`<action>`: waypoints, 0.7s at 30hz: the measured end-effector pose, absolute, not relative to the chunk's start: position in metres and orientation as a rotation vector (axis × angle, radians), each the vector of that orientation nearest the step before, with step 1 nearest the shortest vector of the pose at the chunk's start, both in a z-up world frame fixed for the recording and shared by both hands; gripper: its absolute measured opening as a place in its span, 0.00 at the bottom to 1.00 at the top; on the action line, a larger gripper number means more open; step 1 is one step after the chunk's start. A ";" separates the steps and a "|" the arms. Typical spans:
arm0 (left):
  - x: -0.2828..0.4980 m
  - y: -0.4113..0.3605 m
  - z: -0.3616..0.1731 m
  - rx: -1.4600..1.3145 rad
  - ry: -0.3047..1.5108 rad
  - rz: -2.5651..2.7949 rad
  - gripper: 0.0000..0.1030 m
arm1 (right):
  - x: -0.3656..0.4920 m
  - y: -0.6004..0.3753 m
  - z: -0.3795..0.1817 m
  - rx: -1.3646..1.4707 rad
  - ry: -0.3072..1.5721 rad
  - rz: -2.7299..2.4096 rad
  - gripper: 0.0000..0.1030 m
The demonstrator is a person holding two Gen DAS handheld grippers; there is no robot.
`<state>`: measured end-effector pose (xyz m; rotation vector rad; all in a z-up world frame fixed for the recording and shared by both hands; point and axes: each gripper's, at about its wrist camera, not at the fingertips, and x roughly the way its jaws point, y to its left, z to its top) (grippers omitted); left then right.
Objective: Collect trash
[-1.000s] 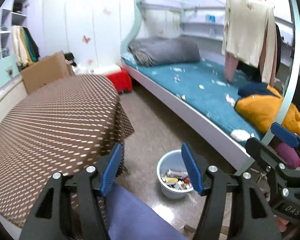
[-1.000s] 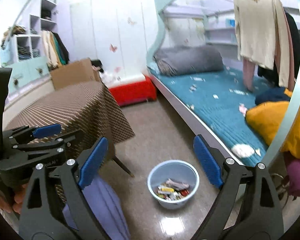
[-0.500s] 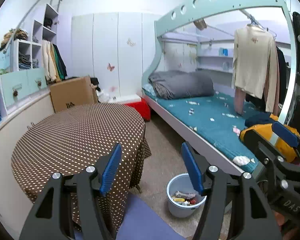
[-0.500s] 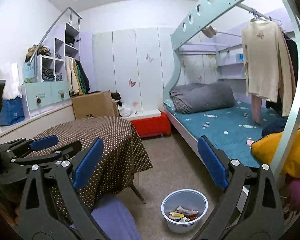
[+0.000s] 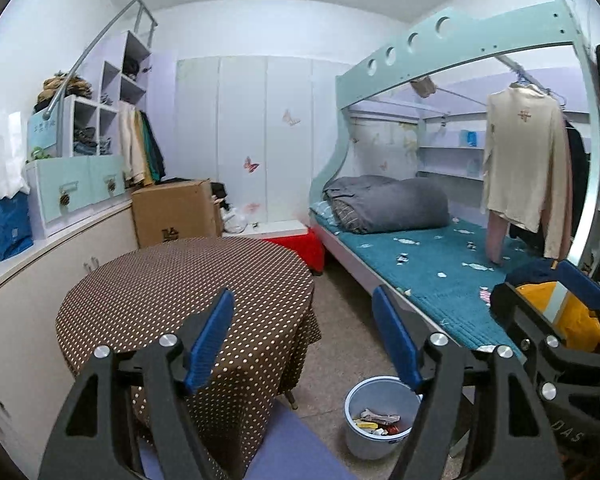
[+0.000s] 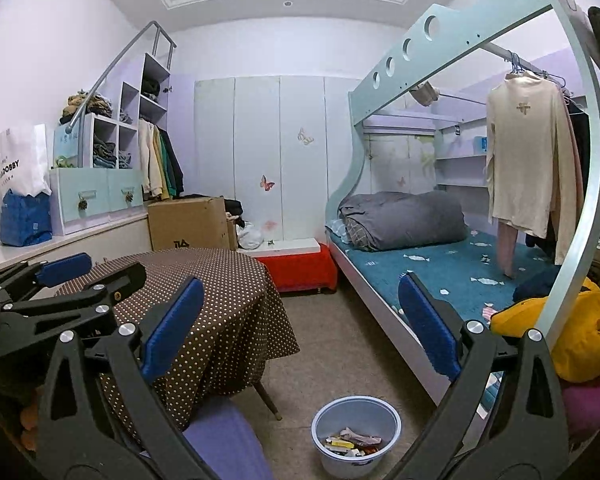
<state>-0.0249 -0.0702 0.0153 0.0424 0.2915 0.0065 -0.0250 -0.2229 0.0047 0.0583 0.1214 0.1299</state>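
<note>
Both grippers held level, raised, aimed into the room, side by side. Left gripper (image 5: 304, 336) jaws wide apart, nothing between, over table (image 5: 160, 280) edge. Right gripper (image 6: 300, 320) jaws wide apart, nothing held, pointing at floor between table and bed (image 6: 440, 264). Bin (image 6: 356, 432) on floor below, near bed frame, trash (image 6: 352, 442) inside.

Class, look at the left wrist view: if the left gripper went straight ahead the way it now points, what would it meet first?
Probably the far edge of the brown dotted tablecloth, which fills the lower part of the gap between the open left gripper. Depth is hard to judge; aimed slightly higher, it would pass over toward the red box.
</note>
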 end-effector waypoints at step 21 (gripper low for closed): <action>-0.013 -0.053 -0.001 0.032 0.371 0.052 0.72 | -0.010 -0.216 -0.007 0.051 0.224 0.120 0.93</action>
